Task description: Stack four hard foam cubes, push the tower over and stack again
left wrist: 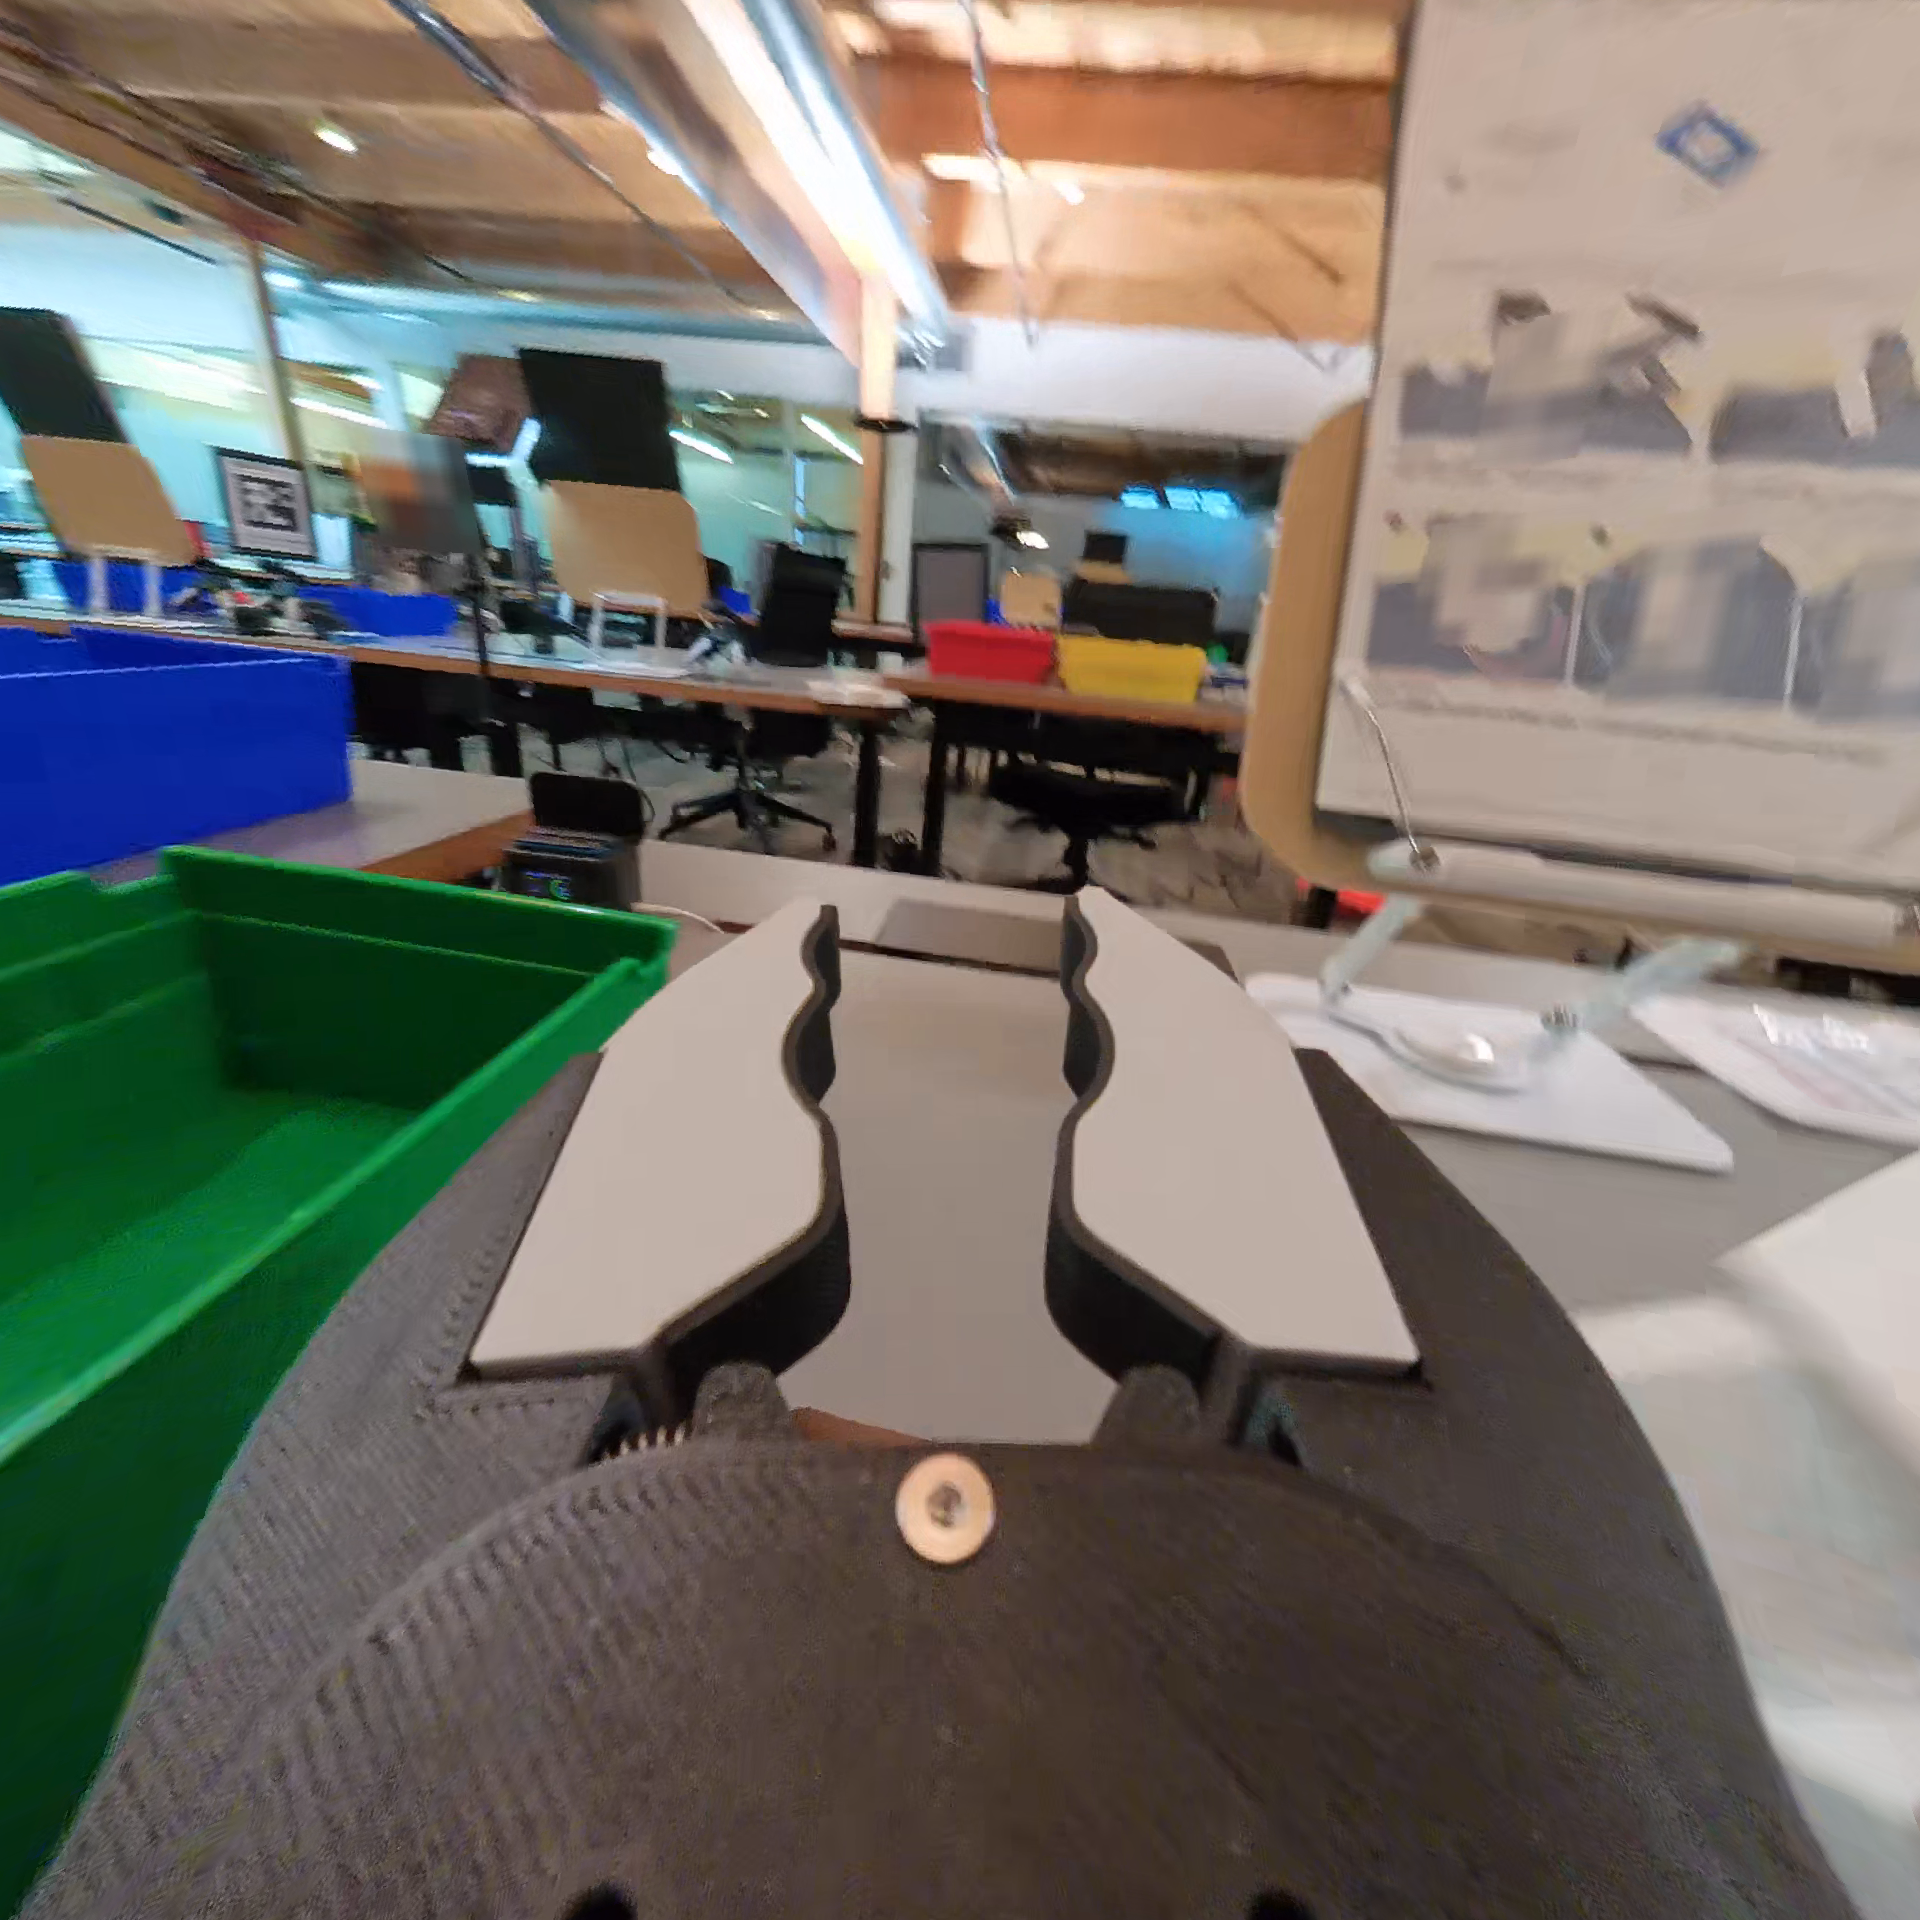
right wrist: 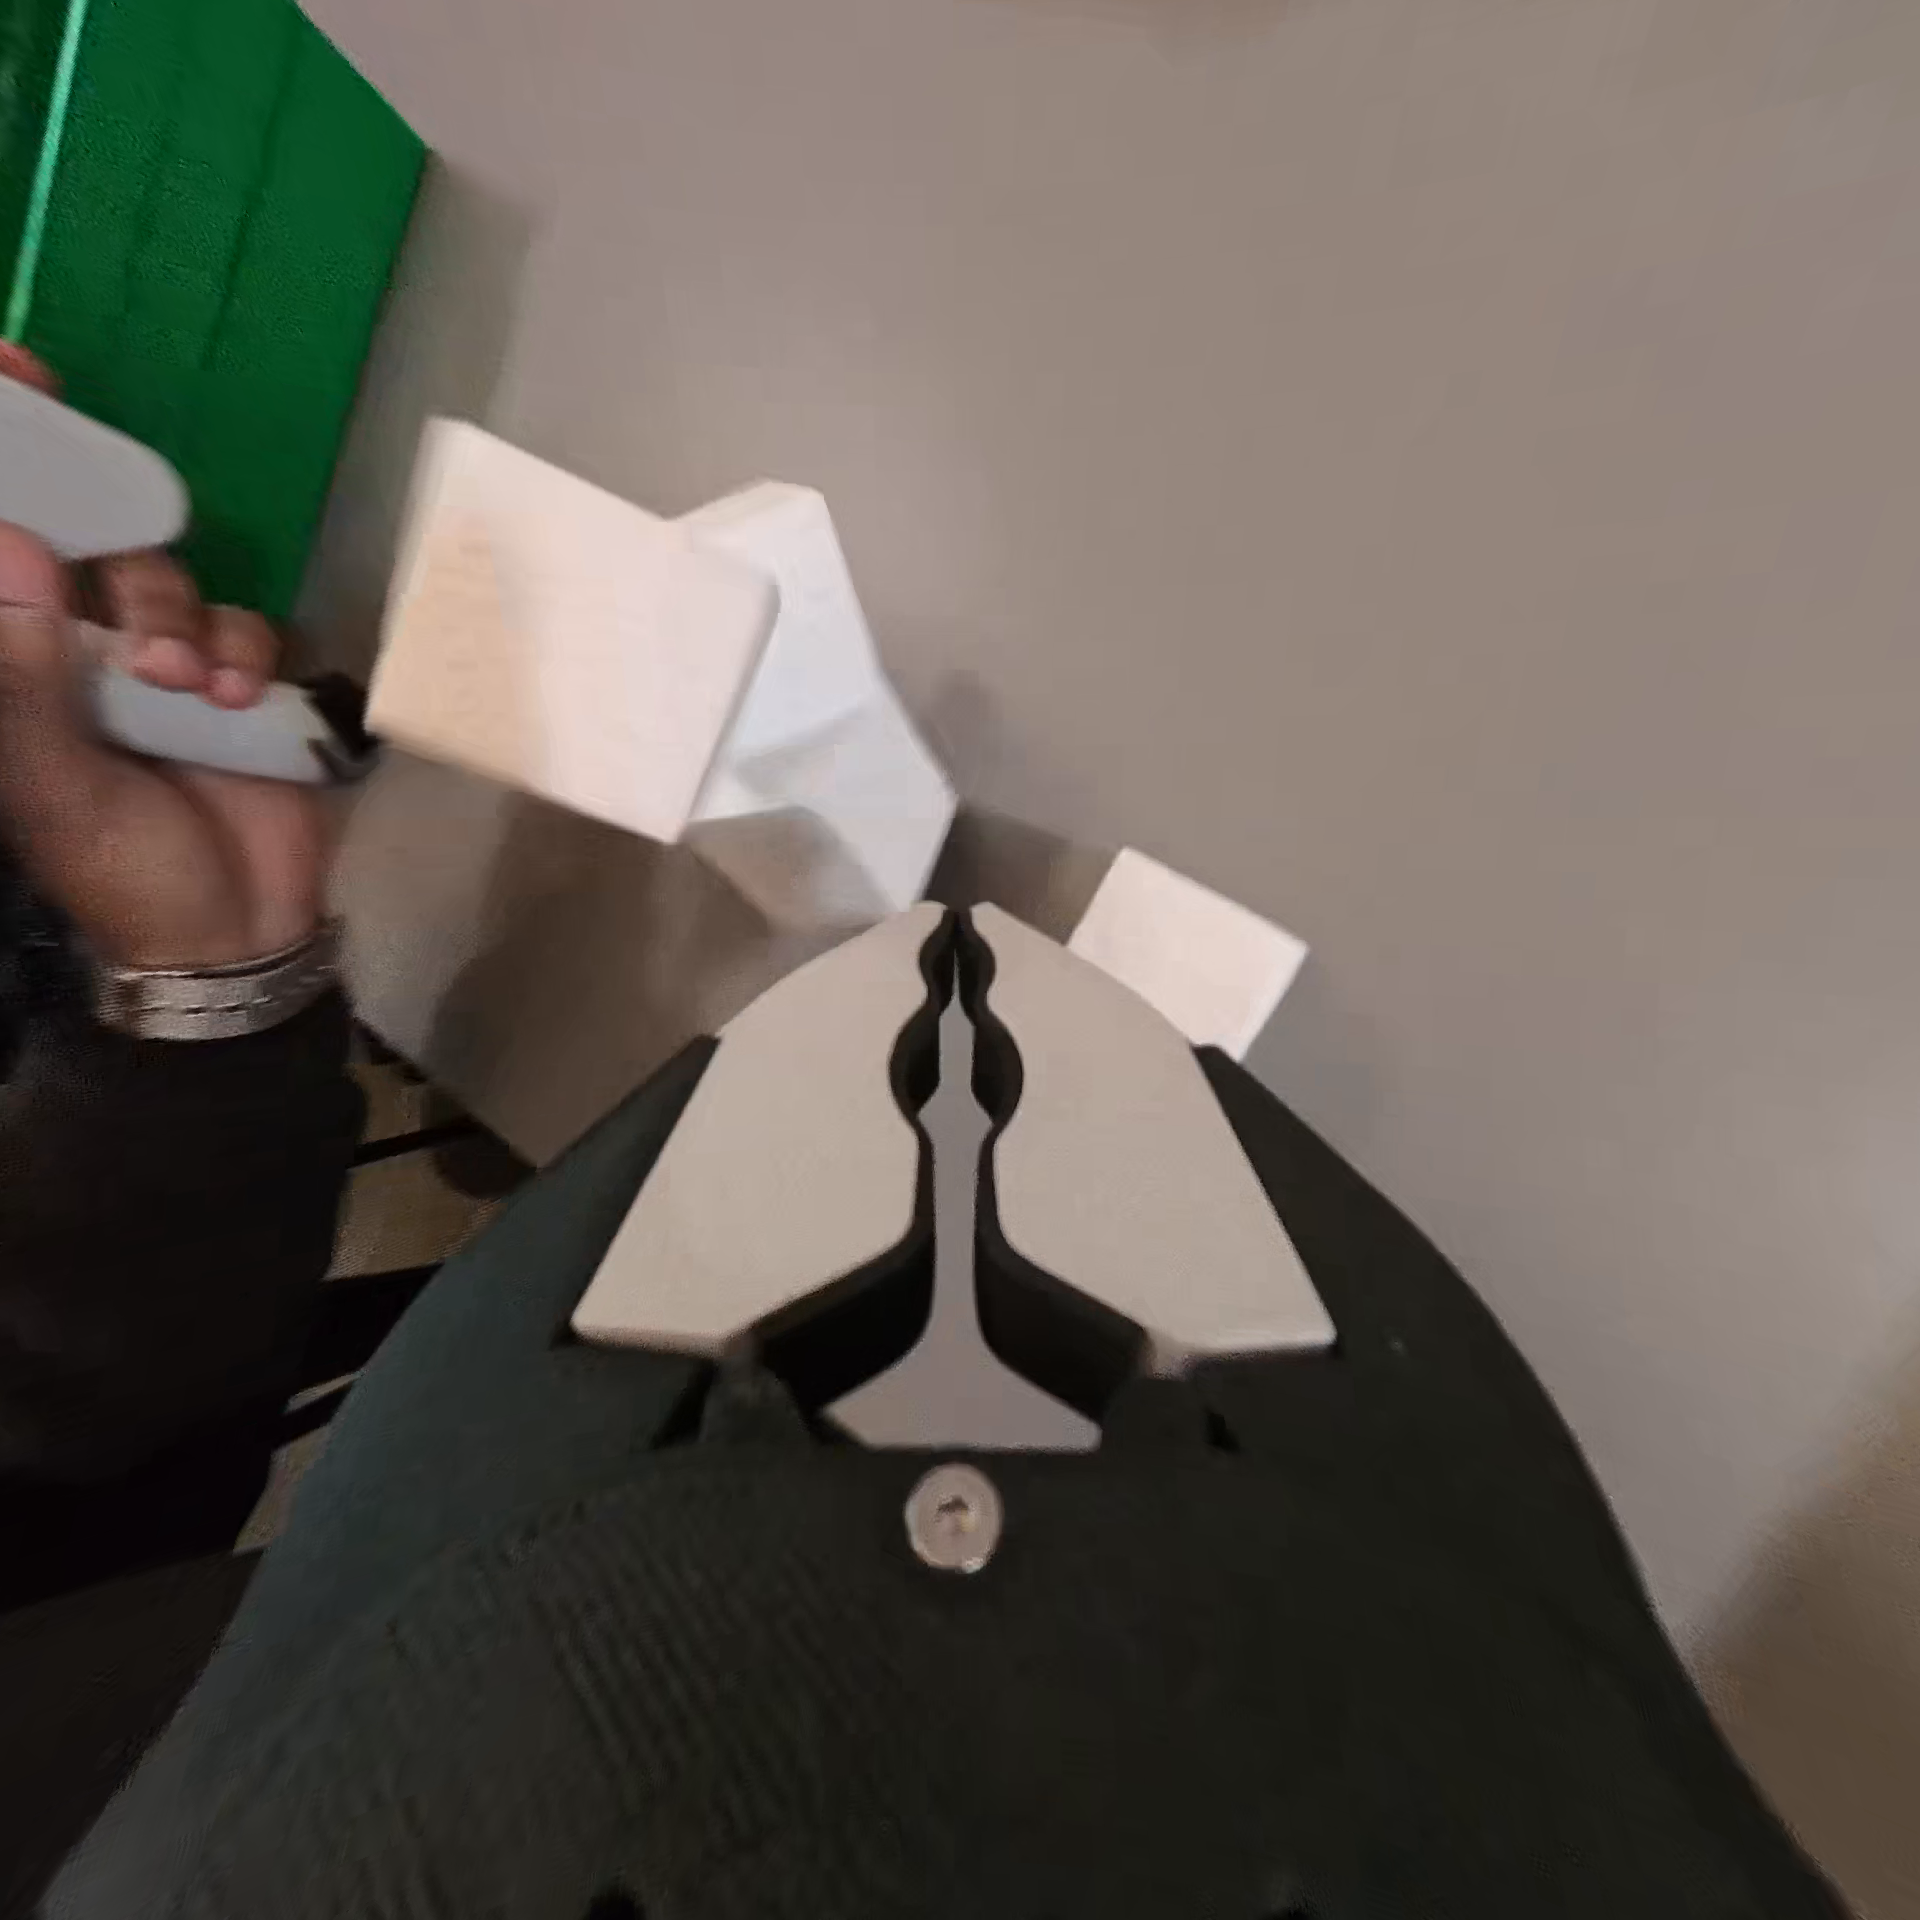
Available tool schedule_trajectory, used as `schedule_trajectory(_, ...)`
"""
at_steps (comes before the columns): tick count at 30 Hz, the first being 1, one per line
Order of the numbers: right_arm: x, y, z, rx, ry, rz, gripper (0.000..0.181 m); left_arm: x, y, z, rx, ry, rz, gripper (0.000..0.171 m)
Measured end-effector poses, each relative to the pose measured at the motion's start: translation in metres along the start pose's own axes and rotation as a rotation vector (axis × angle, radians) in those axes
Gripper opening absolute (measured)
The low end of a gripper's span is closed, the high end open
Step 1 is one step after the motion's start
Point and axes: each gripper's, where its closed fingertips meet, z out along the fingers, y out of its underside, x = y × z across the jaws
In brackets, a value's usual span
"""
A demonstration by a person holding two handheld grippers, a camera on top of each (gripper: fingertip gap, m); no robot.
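Observation:
In the right wrist view, three white foam cubes show on the grey table [right wrist: 1351, 416]. A large cube [right wrist: 571, 644] is tilted and blurred and leans against a second tilted cube [right wrist: 831, 717]. A third cube [right wrist: 1184, 945] lies just right of my fingertips. My right gripper [right wrist: 958, 914] is shut and empty, its tips just in front of the second cube. My left gripper [left wrist: 951, 914] is open and empty above the table, pointing out across the room. A white blurred block [left wrist: 1829, 1309] shows at its right edge.
A green bin [left wrist: 260, 1091] stands close on the left, and also shows in the right wrist view [right wrist: 208, 260]. A hand [right wrist: 156, 790] holds the other gripper's white handle beside the cubes. A stand on a white base [left wrist: 1507, 1091] and papers lie far right. One gripper's finger ends stand about 30 centimeters off the other's.

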Motion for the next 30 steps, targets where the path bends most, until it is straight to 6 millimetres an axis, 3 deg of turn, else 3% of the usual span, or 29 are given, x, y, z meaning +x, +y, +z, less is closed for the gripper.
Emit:
schedule_trajectory(2,0.008,-0.003,-0.001,0.022,0.005,0.018,0.0,-0.011,-0.004,-0.002,0.016,-0.025,-0.032,0.041)
schedule_trajectory(4,0.016,-0.004,-0.007,0.057,-0.045,0.061,0.001,-0.011,0.002,0.0,-0.011,-0.016,-0.032,0.041)
schedule_trajectory(9,0.058,-0.001,-0.024,0.232,-0.109,0.039,0.013,0.008,0.009,0.003,-0.029,0.041,0.028,0.042)
schedule_trajectory(13,0.091,0.011,-0.023,0.392,-0.15,-0.004,0.038,0.023,0.016,0.003,-0.051,0.095,0.045,0.042)
schedule_trajectory(15,0.104,0.019,-0.022,0.46,-0.153,-0.011,0.042,0.027,0.016,0.001,-0.05,0.112,0.054,0.042)
schedule_trajectory(19,0.095,0.012,-0.038,0.552,-0.227,-0.124,0.046,0.03,0.008,-0.002,-0.01,0.114,0.067,0.042)
schedule_trajectory(22,0.09,0.007,-0.045,0.639,-0.271,-0.153,0.055,0.035,-0.012,-0.012,0.088,0.112,0.068,0.04)
schedule_trajectory(25,0.093,0.011,-0.038,0.605,-0.294,-0.158,0.059,0.058,-0.028,-0.028,0.152,0.182,0.041,0.04)
schedule_trajectory(30,0.093,0.007,-0.049,0.674,-0.313,-0.164,0.061,0.138,-0.021,-0.058,0.123,0.463,0.083,0.04)
